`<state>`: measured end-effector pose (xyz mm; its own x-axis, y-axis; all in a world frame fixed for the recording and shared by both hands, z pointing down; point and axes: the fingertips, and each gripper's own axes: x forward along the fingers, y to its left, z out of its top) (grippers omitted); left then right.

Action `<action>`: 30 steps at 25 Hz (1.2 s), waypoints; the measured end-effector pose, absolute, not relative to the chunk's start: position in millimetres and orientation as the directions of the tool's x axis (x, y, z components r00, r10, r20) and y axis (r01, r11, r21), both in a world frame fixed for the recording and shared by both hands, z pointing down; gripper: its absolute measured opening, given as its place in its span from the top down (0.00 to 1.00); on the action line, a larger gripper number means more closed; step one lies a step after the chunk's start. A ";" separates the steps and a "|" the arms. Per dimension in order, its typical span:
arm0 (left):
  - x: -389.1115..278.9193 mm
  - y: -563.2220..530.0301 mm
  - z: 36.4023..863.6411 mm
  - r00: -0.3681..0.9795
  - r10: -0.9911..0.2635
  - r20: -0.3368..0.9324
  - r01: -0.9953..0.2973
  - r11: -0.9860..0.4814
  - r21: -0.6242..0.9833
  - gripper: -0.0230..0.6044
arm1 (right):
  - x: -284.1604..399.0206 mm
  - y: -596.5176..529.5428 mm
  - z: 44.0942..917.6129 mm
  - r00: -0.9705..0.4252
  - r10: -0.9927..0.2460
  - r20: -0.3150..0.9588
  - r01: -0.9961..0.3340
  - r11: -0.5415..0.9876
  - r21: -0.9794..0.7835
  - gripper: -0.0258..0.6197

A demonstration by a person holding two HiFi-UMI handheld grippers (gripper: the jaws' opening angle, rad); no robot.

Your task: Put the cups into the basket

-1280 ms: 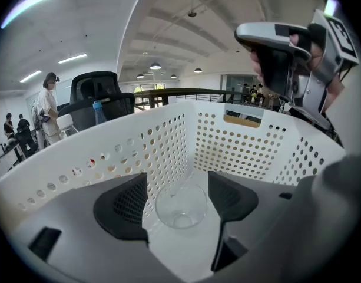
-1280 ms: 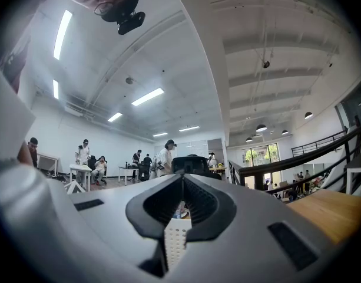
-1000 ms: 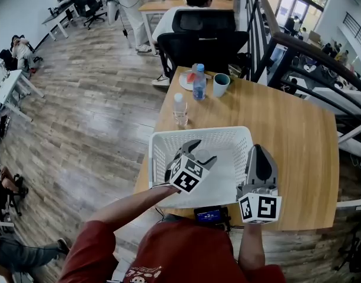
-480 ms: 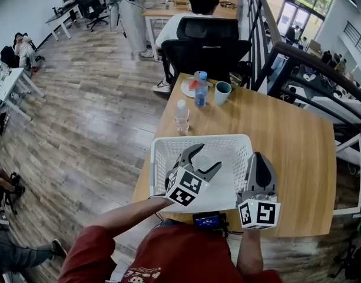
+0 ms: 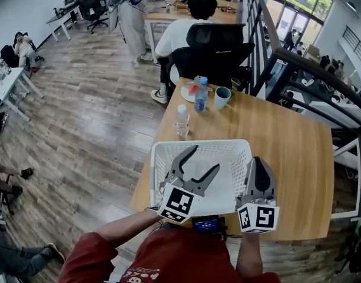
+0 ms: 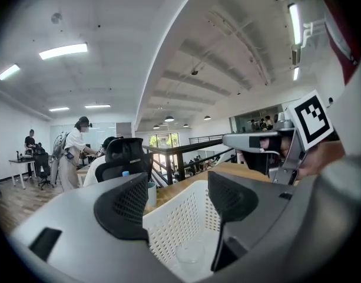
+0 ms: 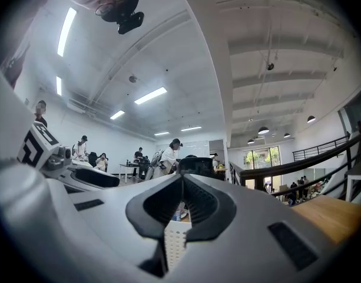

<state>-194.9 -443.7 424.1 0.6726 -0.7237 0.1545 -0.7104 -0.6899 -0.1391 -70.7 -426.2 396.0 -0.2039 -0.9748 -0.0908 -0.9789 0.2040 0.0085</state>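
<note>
Left gripper [image 5: 205, 158]: fingers spread, empty, over the white basket [image 5: 155, 171].
Right gripper [image 5: 258, 161]: fingers clenched on nothing, at the basket's right rim.
Basket contents: one clear cup [image 6: 192, 257], below the left fingers.
Tabletop [image 5: 286, 140] beyond: water bottle [image 5: 181, 119]; teal mug [image 5: 221, 97], upright, well past the far rim, about equally far from both grippers, likely the next pick.

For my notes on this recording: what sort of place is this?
Probably an open-plan office: a wooden table with a black office chair behind it, more desks beyond, and a dark railing alongside.
</note>
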 end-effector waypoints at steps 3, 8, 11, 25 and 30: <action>-199.7 -436.0 412.7 0.672 -0.730 0.125 -0.715 -0.683 -0.146 0.48 | -70.3 -425.7 396.6 -0.202 -0.975 -0.087 -0.979 0.202 0.010 0.94; -214.4 -428.7 398.8 0.654 -0.752 0.084 -0.738 -0.658 -0.147 0.48 | -71.3 -424.0 396.8 -0.203 -0.976 -0.084 -0.979 0.203 0.011 0.94; -230.5 -428.4 391.3 0.623 -0.780 0.058 -0.771 -0.625 -0.124 0.48 | -73.2 -422.0 397.4 -0.205 -0.975 -0.080 -0.979 0.205 0.012 0.94; -282.7 -416.9 387.7 0.505 -0.862 0.038 -0.859 -0.507 -0.072 0.48 | -92.4 -416.8 392.7 -0.246 -0.966 -0.086 -0.969 0.245 0.015 0.94; -287.8 -415.4 389.1 0.490 -0.871 0.042 -0.869 -0.491 -0.058 0.48 | -100.8 -416.9 390.8 -0.264 -0.961 -0.084 -0.965 0.263 0.017 0.94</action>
